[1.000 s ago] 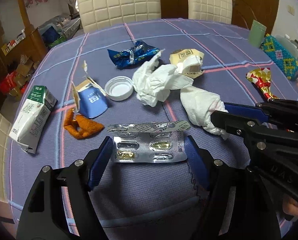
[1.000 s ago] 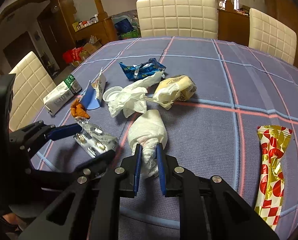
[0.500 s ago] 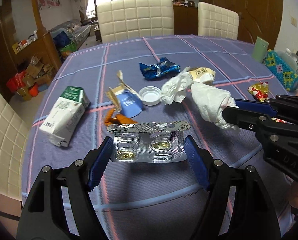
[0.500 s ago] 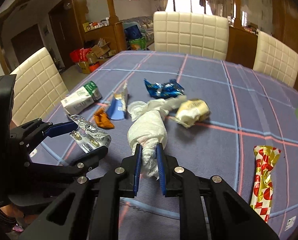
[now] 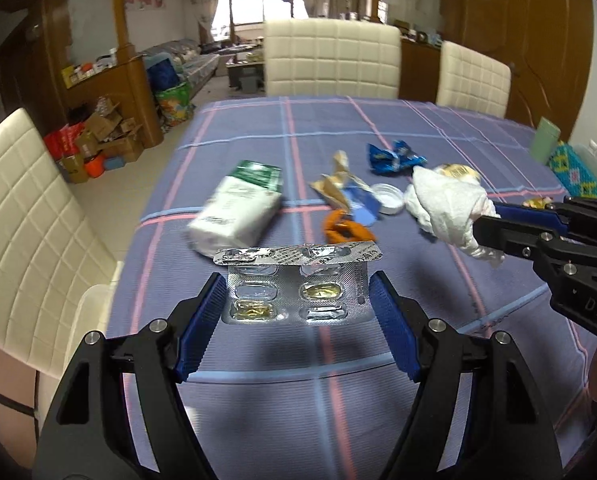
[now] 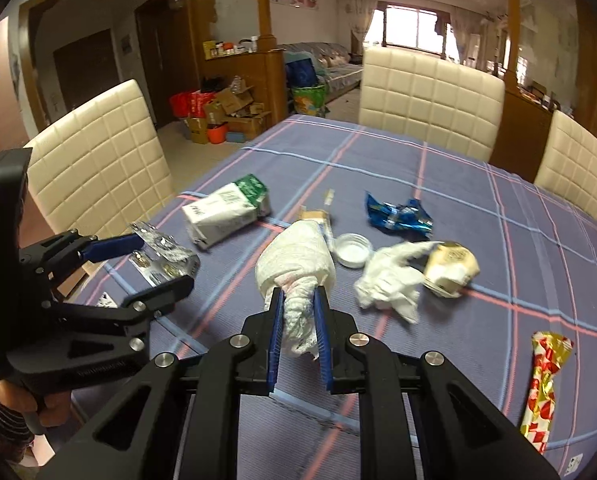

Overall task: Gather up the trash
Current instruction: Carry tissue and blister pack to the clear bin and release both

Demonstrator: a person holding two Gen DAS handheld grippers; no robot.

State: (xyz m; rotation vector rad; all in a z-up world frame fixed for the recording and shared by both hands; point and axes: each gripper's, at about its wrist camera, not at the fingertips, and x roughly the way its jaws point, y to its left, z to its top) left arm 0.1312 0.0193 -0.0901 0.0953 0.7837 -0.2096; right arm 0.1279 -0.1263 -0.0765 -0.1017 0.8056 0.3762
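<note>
Trash is now in both pairs of tongs and off the bench: a second ago the blister pack and the wadded tissue sat low against the cloth, and both now hang clear of it, with more of the room showing behind them. The lift means two pieces are secured and, by my reading, ready to be carried to wherever the rubbish goes; no bin shows in either view.

The left tongs [image 5: 298, 300] stand fairly wide, their blue pads pressed on the two short edges of the blister pack [image 5: 296, 284], which lies flat across the gap with its foil flap bent up at the far edge. The right tongs [image 6: 300, 320] are closed nearly tight on the twisted tail of the wadded tissue [image 6: 296, 266], whose bulky end sticks out beyond the tips.

The rest of the trash lies on the bench [image 5: 258, 128] ahead of both tongs: a milk carton [image 6: 226, 212], a torn paper box [image 5: 350, 196], an orange peel [image 5: 344, 230], a white lid [image 6: 352, 250], a second crumpled tissue [image 6: 390, 280], a cream wrapper [image 6: 452, 270] and a blue foil wrapper [image 6: 398, 216]. A red and gold wrapper [image 6: 544, 380] lies apart, off to the right of the right tongs.
</note>
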